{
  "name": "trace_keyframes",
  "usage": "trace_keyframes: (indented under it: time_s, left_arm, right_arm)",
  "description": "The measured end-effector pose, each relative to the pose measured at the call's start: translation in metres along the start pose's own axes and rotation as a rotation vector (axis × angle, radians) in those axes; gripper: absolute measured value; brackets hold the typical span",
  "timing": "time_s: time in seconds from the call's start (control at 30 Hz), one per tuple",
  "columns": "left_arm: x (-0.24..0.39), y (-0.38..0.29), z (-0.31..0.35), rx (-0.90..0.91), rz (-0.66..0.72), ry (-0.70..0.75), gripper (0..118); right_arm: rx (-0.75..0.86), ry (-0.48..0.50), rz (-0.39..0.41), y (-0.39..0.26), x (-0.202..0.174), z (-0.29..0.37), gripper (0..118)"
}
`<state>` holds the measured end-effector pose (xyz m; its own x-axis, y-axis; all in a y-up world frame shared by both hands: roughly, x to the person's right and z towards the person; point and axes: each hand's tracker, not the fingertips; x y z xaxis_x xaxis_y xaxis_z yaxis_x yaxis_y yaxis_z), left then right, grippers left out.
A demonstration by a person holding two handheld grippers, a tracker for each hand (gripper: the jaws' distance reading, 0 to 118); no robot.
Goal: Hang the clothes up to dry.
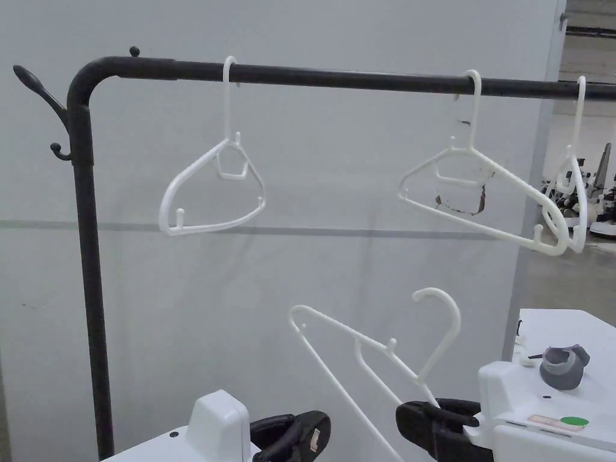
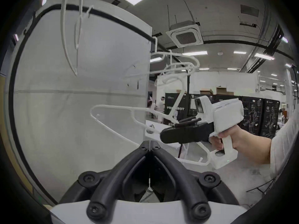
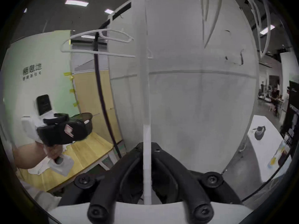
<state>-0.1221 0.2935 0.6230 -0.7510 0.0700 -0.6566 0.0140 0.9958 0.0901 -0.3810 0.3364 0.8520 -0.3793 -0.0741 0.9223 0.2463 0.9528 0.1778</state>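
Gripping a white hanger [image 1: 367,355] by its bar, the right gripper [image 1: 428,421] holds it tilted below the rail [image 1: 337,76], near the wall. The left gripper [image 1: 301,434] sits low on the left, jaws clenched on nothing. Three hangers hang on the rail.

Upper left of my right gripper view, dark characters stand on the pale green wall [image 3: 37,62], too blurred to read. Black boxes [image 2: 252,114] carry mirrored, illegible print.
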Motion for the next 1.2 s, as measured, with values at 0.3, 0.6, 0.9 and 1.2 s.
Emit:
trace_keyframes:
  time_s: [0.3,0.6,0.9,1.2]
  left_arm:
    - [0.003,0.002,0.043,-0.064,0.038,-0.214,2]
    - [0.025,-0.012,0.106,-0.042,0.047,-0.020,2]
    - [0.114,-0.026,0.223,0.010,0.029,0.489,2]
    - [0.233,-0.048,0.291,0.076,0.088,1.033,2]
  right_arm:
    - [-0.005,0.399,0.172,0.003,-0.014,-0.005,6]
    - [-0.018,0.593,0.243,0.012,-0.064,-0.066,6]
    - [-0.009,1.030,0.381,0.042,-0.196,-0.182,6]
    - [-0.037,1.466,0.525,0.027,-0.381,-0.258,6]
